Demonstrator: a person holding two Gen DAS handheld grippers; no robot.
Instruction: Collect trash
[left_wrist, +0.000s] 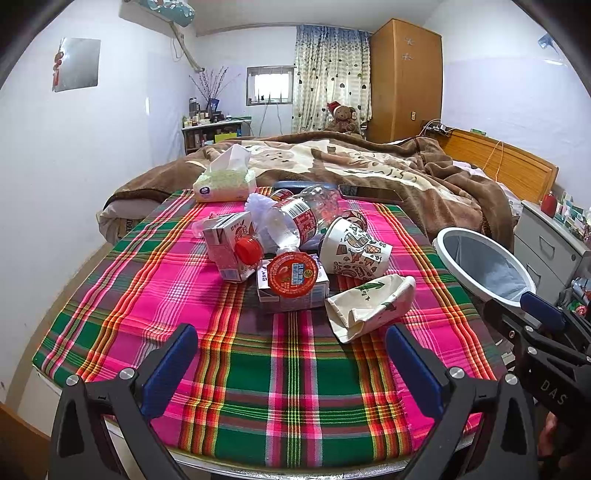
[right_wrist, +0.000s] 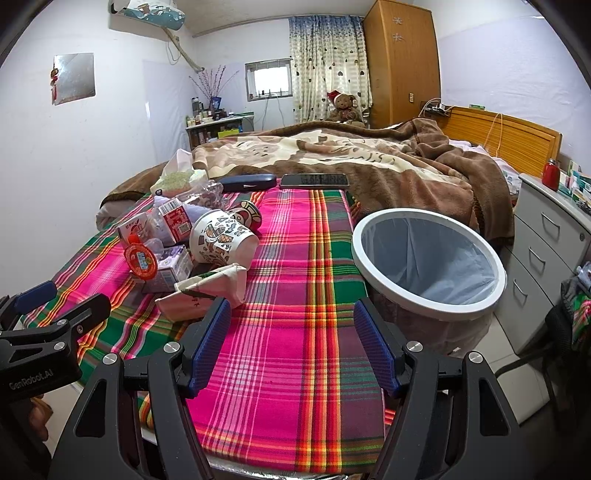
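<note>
A heap of trash lies mid-table on the plaid cloth (left_wrist: 295, 387): a clear plastic bottle (left_wrist: 291, 221) with a red cap, a pink drink carton (left_wrist: 229, 251), a red-lidded tub (left_wrist: 291, 275) on a small carton, a patterned paper cup (left_wrist: 354, 251) on its side, and a crushed white paper cup (left_wrist: 369, 306) nearest me. My left gripper (left_wrist: 291, 365) is open and empty, short of the crushed cup. My right gripper (right_wrist: 291, 343) is open and empty over bare cloth, its left finger close to the crushed cup (right_wrist: 207, 291). A white-rimmed lined bin (right_wrist: 357, 251) stands beyond the table's right edge.
A tissue pack (left_wrist: 225, 181), a dark case (right_wrist: 245, 182) and a phone (right_wrist: 314, 181) lie at the table's far edge against a bed with a brown blanket (right_wrist: 406, 166). A grey drawer cabinet (right_wrist: 546, 251) stands right of the bin.
</note>
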